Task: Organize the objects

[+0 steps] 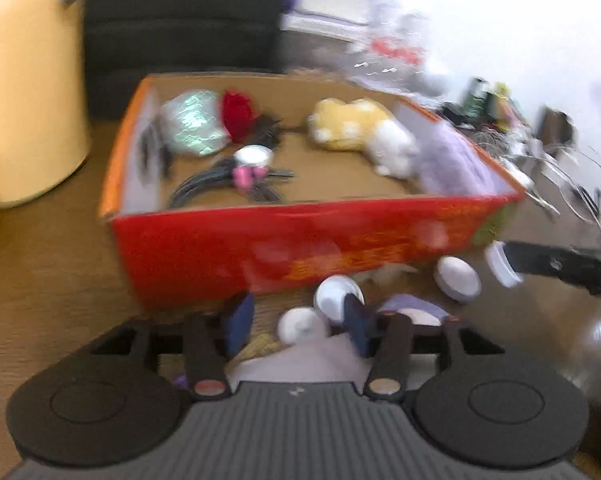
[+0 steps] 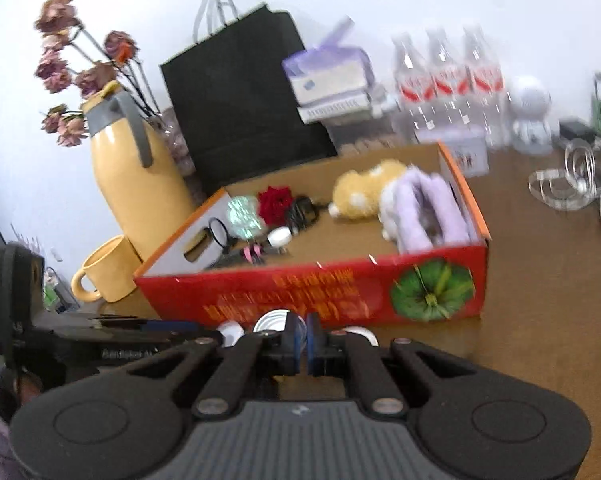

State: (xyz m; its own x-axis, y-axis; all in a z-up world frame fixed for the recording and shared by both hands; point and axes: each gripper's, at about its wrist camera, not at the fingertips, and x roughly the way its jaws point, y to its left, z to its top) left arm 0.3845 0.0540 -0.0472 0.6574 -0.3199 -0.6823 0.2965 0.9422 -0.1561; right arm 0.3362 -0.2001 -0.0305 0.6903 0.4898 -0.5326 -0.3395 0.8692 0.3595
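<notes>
The left gripper [image 1: 296, 326] is open, with its blue pads wide apart and nothing squeezed between them. Small white round things [image 1: 300, 326] sit right in the gap, and two more lie at about 1 o'clock and 2 o'clock from it, on the brown table [image 1: 52, 280]. The right gripper [image 2: 302, 338] has its pads almost touching, and I cannot tell if it pinches something thin or nothing at all. It shows up in the left view as a black arm at 3 o'clock. Just past both grippers, at 12 o'clock, stands the red box [image 2: 300, 296] with a green pumpkin picture. Inside are a yellow plush toy [image 2: 364, 194], a purple fluffy thing [image 2: 428, 208], a red flower [image 2: 275, 203] and some dark cables [image 1: 220, 184]. To the box's 9 o'clock are a yellow jug [image 2: 136, 176] and a yellow cup [image 2: 104, 272]. I think the job now is to pick up a white round thing and put it in the box. Close slowly on just one, so it does not roll away. Lift it high over the box wall before letting go.
</notes>
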